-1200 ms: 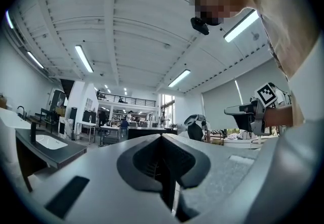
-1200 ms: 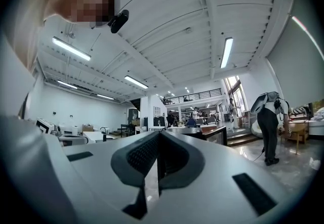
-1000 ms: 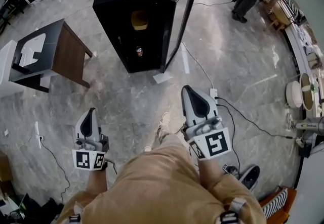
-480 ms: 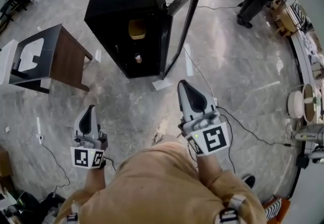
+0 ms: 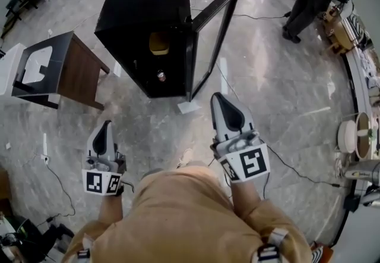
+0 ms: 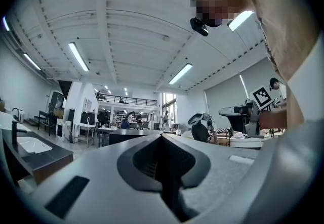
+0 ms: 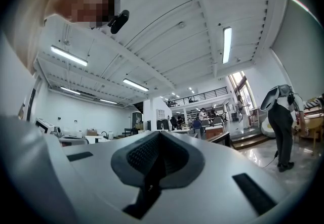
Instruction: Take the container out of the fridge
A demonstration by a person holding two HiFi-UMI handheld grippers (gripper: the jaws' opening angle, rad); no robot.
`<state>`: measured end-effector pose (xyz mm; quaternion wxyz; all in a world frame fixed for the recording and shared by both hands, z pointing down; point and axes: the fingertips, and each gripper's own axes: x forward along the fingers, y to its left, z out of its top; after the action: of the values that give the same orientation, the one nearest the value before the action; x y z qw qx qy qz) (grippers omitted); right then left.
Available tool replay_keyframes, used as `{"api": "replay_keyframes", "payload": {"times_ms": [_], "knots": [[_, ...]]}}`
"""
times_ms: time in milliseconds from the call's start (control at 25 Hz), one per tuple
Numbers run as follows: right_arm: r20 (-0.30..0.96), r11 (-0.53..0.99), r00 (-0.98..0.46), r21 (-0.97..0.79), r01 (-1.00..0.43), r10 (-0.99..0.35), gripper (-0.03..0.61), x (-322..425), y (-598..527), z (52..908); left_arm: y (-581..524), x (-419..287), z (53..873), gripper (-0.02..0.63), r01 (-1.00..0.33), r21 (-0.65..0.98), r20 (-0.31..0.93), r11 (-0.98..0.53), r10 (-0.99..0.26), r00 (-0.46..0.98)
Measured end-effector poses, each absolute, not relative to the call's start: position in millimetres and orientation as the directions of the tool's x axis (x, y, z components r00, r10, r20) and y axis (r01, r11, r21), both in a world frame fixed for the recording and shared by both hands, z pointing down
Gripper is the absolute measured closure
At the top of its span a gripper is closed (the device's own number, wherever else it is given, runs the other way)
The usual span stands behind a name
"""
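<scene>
1. My left gripper (image 5: pixel 106 128) is low on the left of the head view. Its jaws are pressed fully together, with nothing between them.
2. My right gripper (image 5: pixel 221 103) is beside it on the right. In its own view the jaws meet at the tip, and they hold nothing either.
3. Both grippers point towards the black fridge (image 5: pixel 148 0), which stands on the floor (image 5: pixel 285 95) well apart from them.
4. The fridge door (image 5: pixel 217 30) is swung open to the right.
5. The yellow container (image 5: pixel 159 44) sits inside the fridge, on the upper level.
6. A small can (image 5: pixel 161 75) stands below it, on the lower level.
7. A dark side table (image 5: pixel 80 72) stands to the left of the fridge.
8. A person in dark clothes (image 5: pixel 309 0) stands far off at the upper right.
</scene>
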<state>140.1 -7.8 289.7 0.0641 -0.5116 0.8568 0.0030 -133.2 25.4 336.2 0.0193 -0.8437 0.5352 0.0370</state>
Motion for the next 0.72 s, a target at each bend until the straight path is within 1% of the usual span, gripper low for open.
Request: {"api": "replay_keyframes", "payload": {"times_ms": [480,720], "knots": [[-0.123,0.521,-0.509,-0.093,-0.848,-0.852,0.578,140.6,-17.3,297.1,20.3,-129.5,331.9,0.612,-0.926,-0.008,-0.083,-0.377,-0.923,0.377],[-0.127,0.499,-0.487,-0.091,-0.862,-0.864,0.578,148.3,-15.3,293.5,7.3,-121.8,326.5,0.612,-0.916,-0.034,-0.084,-0.399,-0.912,0.4]]}}
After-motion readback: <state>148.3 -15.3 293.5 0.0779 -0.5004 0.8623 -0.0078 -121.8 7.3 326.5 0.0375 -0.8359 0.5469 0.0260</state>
